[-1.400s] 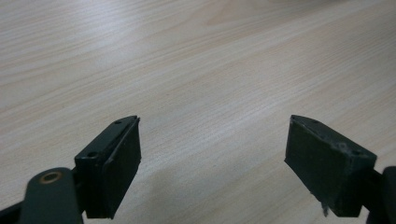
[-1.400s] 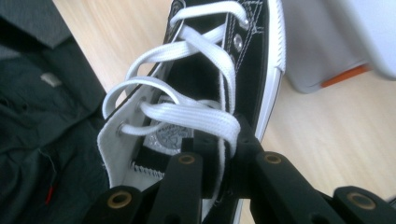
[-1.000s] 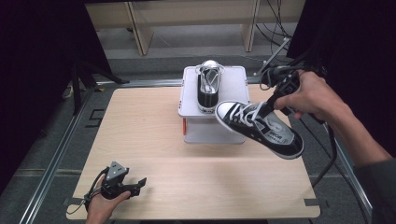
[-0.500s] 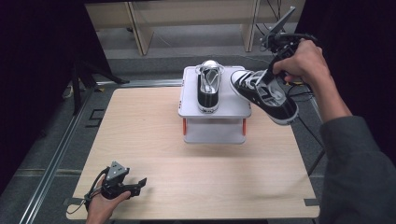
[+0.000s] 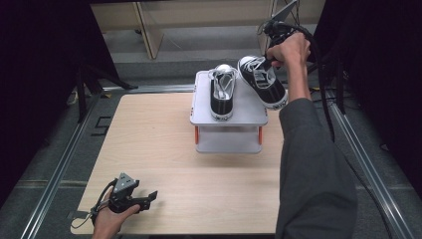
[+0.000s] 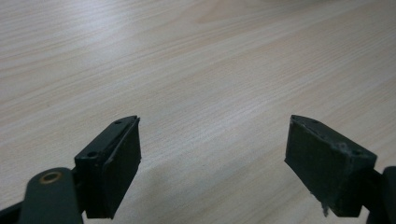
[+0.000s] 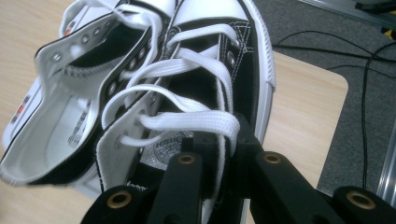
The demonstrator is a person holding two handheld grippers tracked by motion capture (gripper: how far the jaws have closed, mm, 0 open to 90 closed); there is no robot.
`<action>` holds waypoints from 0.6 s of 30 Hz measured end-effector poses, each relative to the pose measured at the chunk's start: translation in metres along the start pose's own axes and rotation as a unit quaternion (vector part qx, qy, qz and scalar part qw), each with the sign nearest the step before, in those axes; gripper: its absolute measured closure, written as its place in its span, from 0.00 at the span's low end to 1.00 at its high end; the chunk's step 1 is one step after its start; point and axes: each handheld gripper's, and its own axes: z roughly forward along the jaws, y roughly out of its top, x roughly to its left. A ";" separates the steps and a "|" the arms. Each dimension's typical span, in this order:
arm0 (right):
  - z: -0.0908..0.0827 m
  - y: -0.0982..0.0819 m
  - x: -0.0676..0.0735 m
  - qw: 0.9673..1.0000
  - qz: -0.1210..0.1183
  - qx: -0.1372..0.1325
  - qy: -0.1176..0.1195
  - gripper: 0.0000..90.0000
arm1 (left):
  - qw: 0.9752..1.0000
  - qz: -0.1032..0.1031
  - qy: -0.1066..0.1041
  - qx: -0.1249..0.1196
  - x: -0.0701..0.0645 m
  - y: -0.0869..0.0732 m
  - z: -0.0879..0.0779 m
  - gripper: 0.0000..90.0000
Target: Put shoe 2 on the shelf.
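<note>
A black sneaker with white laces [image 5: 221, 92] stands on the left half of a grey raised stand [image 5: 249, 118] at the table's far middle. My right gripper [image 5: 269, 60] is shut on the collar of a matching sneaker [image 5: 264, 82] and holds it tilted over the stand's right rear, close beside the first. In the right gripper view the jaws [image 7: 229, 140] pinch the held sneaker [image 7: 205, 74] by its side wall and a lace, and the other sneaker [image 7: 60, 116] lies to its left. My left gripper [image 5: 148, 198] rests open at the table's front left, nothing between its fingers [image 6: 215, 158].
The stand has an open lower shelf between orange posts. Light wood table [image 5: 149, 144] spreads around the stand. Metal rails [image 5: 59, 164] run along both sides. Cables [image 5: 323, 64] trail behind the right hand, and wooden shelving [image 5: 149, 30] stands beyond the far edge.
The right hand has carried the held sneaker from in front of the stand's right side up and back, to beside the sneaker on top. The left gripper has stayed put.
</note>
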 end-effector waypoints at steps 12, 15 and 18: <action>0.050 0.017 0.007 0.999 0.021 0.023 -0.023 0.94 | 1.000 -0.008 -0.006 -0.007 -0.002 0.001 -0.002 0.20; 0.048 0.016 0.009 1.000 0.025 0.014 -0.007 0.94 | 1.000 -0.002 -0.005 -0.003 -0.003 0.001 -0.001 0.20; 0.049 0.014 0.013 0.999 0.025 0.021 0.000 0.93 | 1.000 0.007 -0.001 0.000 -0.002 0.002 -0.001 0.20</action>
